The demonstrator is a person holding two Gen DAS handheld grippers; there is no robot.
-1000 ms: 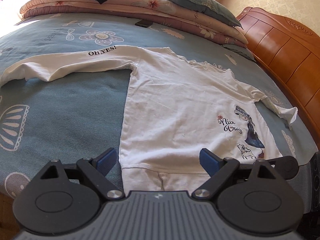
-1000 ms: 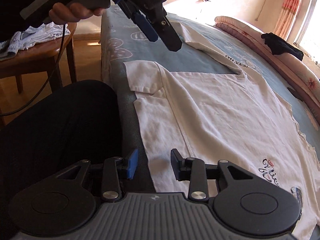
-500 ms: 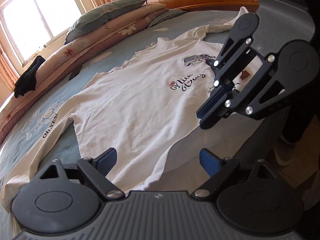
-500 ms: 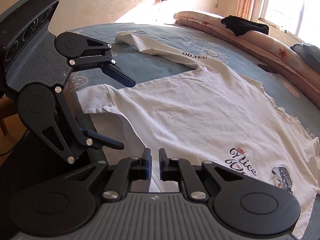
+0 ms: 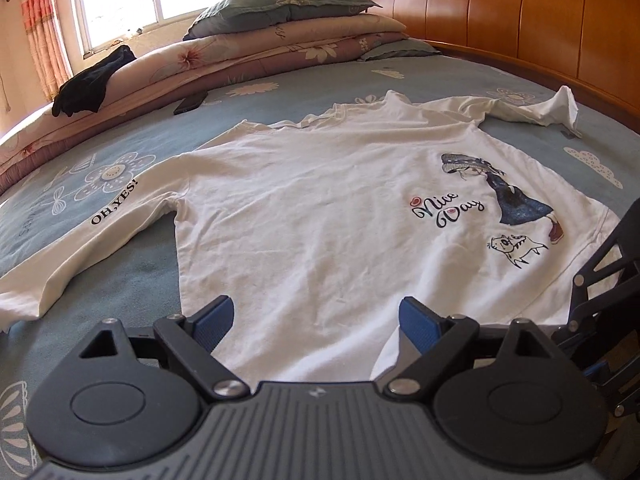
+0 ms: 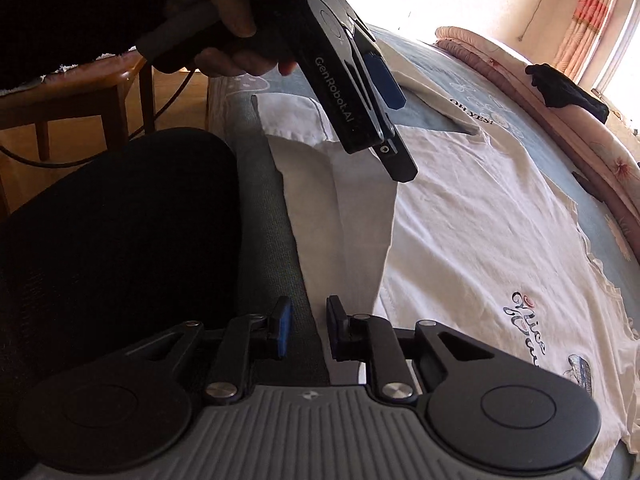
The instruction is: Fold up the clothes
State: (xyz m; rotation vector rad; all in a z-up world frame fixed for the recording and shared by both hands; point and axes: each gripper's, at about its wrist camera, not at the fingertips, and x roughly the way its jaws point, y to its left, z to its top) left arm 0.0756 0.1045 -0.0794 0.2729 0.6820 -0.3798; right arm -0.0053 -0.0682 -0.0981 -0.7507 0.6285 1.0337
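Note:
A white long-sleeve shirt point(image 5: 320, 208) lies spread flat, front up, on the blue flowered bed sheet point(image 5: 120, 292). One sleeve, printed "OH,YES!" point(image 5: 112, 208), stretches out to the left. My left gripper point(image 5: 316, 312) is open wide and hovers over the shirt's hem. In the right wrist view a hand holds this left gripper point(image 6: 400, 132) above the folded-over hem corner of the shirt point(image 6: 480, 220). My right gripper point(image 6: 308, 328) is at the bed's edge, just left of the hem. Its jaws are opening from a narrow gap, and only the mattress side shows between them.
Folded quilts point(image 5: 240, 60), a grey pillow point(image 5: 280, 8) and a black garment point(image 5: 92, 80) sit at the far side, with a dark flat object point(image 5: 191, 103) beside them. A wooden headboard point(image 5: 520, 20) rises on the right. A person's dark-clad leg point(image 6: 120, 240) and a wooden table point(image 6: 80, 96) stand beside the bed.
My left gripper has rolled back to level and swung over the hem, staying wide open. My right gripper's jaws closed nearly together, then parted a little.

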